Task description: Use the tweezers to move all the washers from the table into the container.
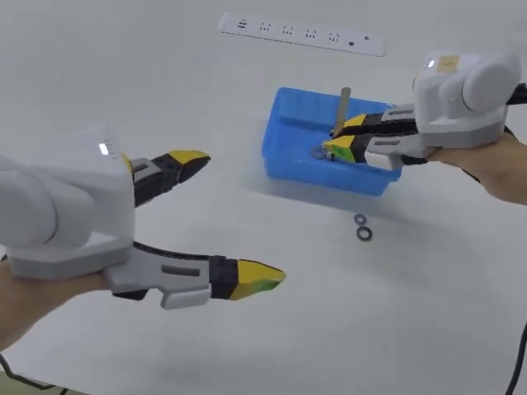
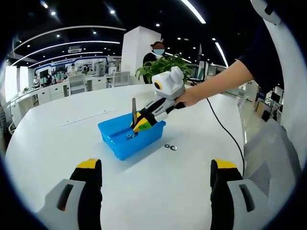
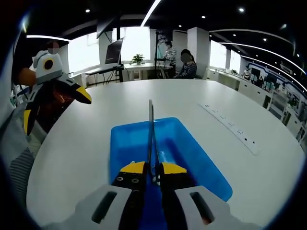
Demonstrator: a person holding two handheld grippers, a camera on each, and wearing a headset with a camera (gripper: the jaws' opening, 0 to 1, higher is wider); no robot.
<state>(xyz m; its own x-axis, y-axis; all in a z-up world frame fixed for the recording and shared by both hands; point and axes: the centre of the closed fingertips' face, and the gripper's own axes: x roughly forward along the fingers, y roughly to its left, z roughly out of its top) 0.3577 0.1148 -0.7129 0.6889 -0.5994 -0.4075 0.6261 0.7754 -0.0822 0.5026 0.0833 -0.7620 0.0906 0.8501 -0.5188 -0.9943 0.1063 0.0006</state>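
Right gripper (image 1: 338, 138) jaws clamp tweezers (image 1: 344, 105) over container (image 1: 313, 174); left gripper (image 1: 239, 218) wide, empty. Release low; 2 washers (image 1: 364, 234) left on bench.

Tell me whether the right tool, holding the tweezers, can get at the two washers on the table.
Probably yes. The right tool, shut on the tweezers, hangs over the container; the two washers lie on open table just beside it, with nothing between.
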